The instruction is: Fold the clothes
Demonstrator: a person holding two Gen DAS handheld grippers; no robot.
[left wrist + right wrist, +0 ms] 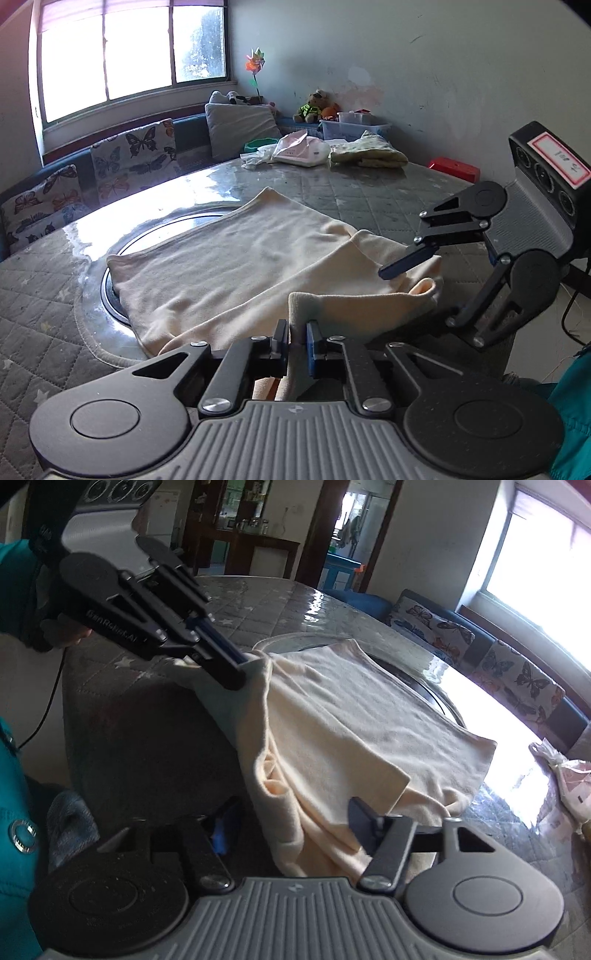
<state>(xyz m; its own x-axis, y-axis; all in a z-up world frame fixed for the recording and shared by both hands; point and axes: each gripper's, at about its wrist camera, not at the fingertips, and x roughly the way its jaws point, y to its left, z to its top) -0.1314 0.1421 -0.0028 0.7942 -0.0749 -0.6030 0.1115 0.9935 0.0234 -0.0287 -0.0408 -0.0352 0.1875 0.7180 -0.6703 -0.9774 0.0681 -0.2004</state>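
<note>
The left gripper (296, 338) is low and points forward. Its 2 fingers are pressed close together, and a bit of cloth is pinched between them. The right gripper (413, 288) comes in from the right side and tips down. Its 2 fingers are spread wide, 1 above and 1 below. From the right wrist camera, the left gripper (236, 672) slants down from the upper left.

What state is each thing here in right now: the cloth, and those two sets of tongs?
Cream garment: spread on the table, near edge lifted and bunched.
Left tongs: shut on the garment's near edge.
Right tongs: open, the garment's side between the fingers.
Table: covered by a quilted grey cloth.
</note>
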